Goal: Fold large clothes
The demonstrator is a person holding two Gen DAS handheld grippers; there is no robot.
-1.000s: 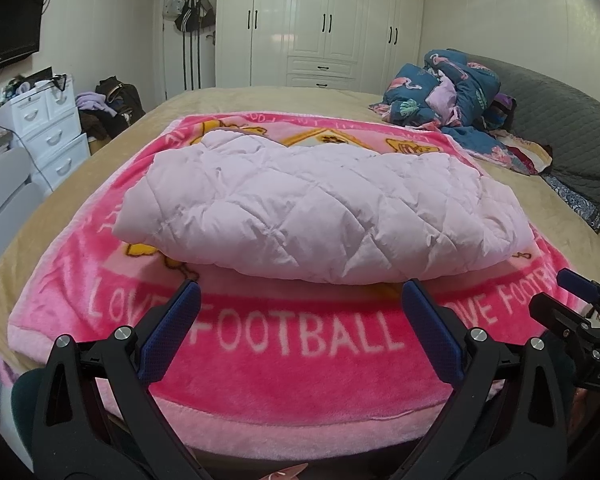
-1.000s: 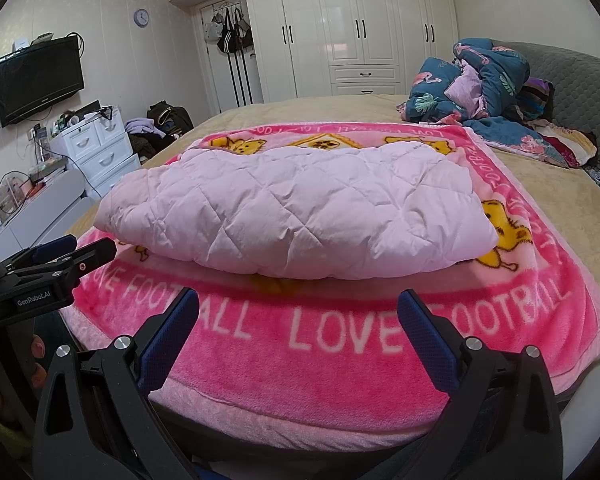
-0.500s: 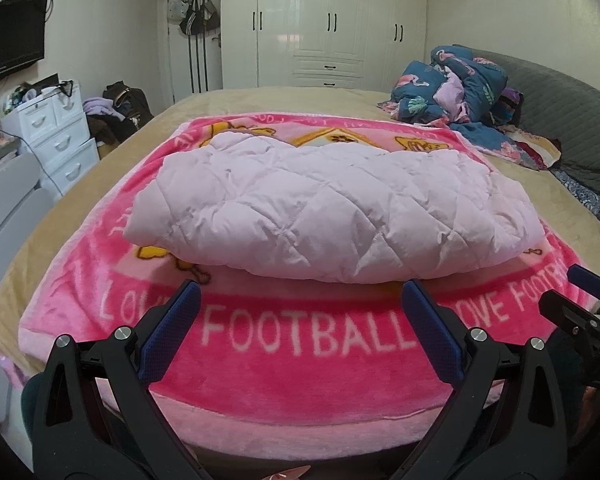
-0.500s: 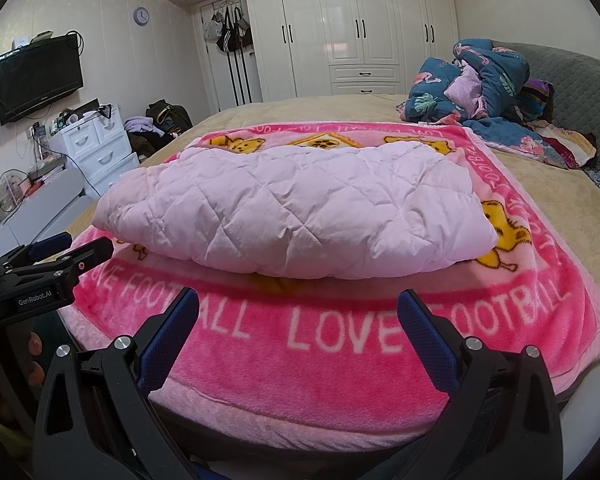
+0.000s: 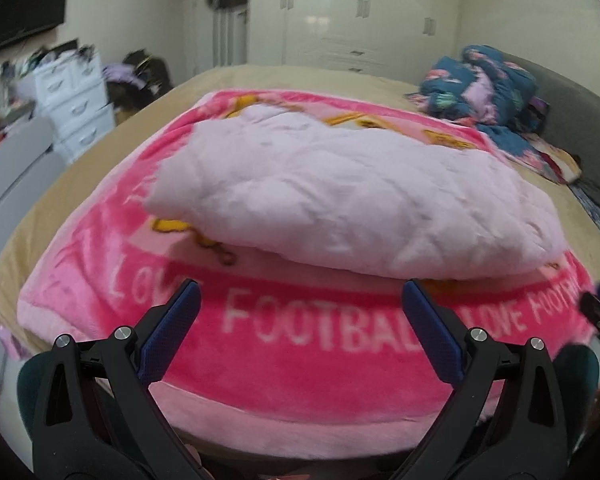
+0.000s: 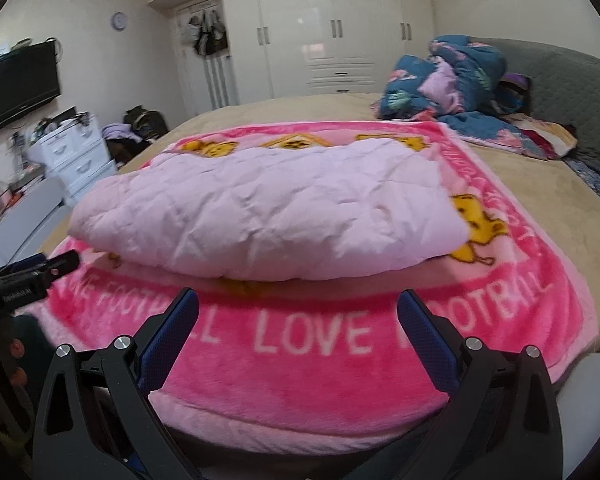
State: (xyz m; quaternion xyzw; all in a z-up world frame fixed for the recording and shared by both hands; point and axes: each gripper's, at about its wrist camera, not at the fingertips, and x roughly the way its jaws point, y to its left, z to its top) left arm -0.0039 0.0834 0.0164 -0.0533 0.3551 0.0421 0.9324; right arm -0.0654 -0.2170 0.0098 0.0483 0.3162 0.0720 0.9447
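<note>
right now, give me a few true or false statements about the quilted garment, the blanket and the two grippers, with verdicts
1. The pale pink quilted garment lies on the pink football blanket. True.
2. The left gripper is shut on the blanket. False: it is open and holds nothing.
3. The right gripper is open. True.
4. The garment hangs off the bed's edge. False: it rests wholly on the blanket.
5. A blue floral bedding pile sits at the bed's far right. True.

White wardrobe, wall television, white drawers.
</note>
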